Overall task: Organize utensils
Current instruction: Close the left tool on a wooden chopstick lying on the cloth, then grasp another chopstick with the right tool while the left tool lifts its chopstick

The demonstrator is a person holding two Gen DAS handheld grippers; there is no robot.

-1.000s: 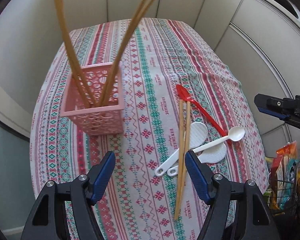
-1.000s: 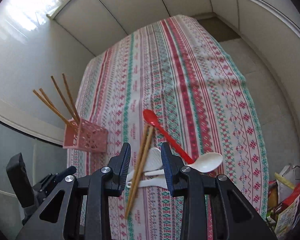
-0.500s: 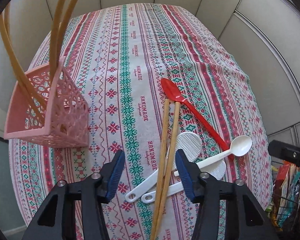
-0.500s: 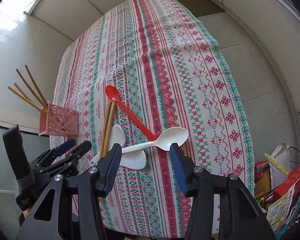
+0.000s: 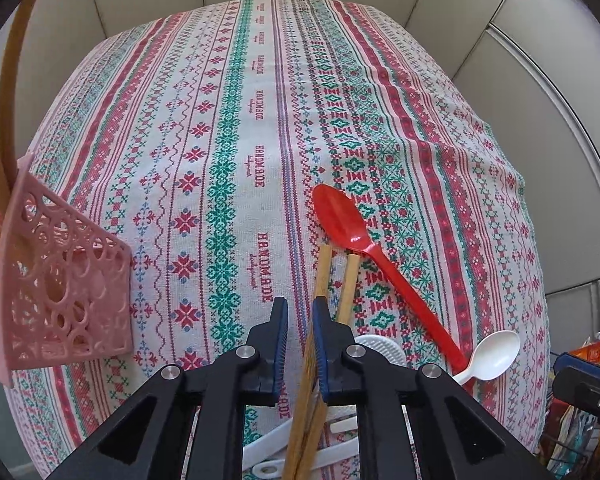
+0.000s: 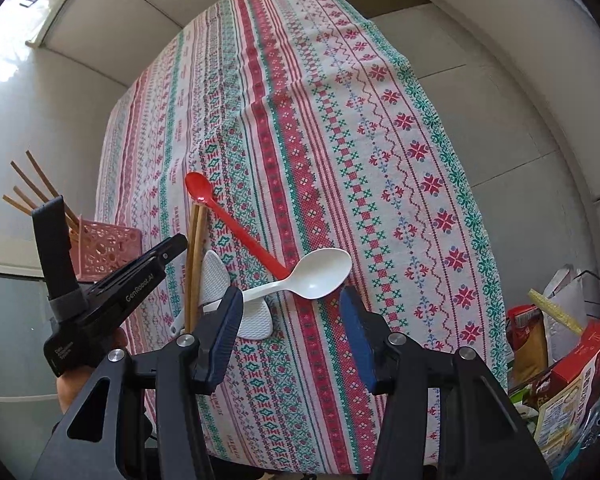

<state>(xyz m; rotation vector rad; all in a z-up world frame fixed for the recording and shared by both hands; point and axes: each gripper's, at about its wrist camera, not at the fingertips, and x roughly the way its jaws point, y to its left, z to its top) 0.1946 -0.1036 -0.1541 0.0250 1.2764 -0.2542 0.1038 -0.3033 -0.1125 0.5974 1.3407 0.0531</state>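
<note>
Two wooden chopsticks (image 5: 352, 280) lie side by side on the patterned tablecloth, their tips beside a red spoon (image 5: 340, 220). My left gripper (image 5: 300, 320) points down at them and its jaws are closing. One chopstick runs between them against the right pad, with a gap still on the left. A pink basket (image 5: 60, 280) with several upright chopsticks stands at the left. My right gripper (image 6: 290, 294) is open just short of the white spoon (image 6: 320, 272), whose handle lies over two white rice paddles (image 6: 216, 276). Nothing is between its pads.
Bags and boxes of groceries (image 6: 560, 360) stand on the floor past the table's right edge. The tablecloth (image 6: 340, 120) stretches away bare beyond the utensils. A hand holds the left gripper (image 6: 176, 246) close beside the right one.
My left gripper has moved from the basket down to the loose chopsticks and narrowed around one. My right gripper has widened and shifted from the chopsticks toward the white spoon.
</note>
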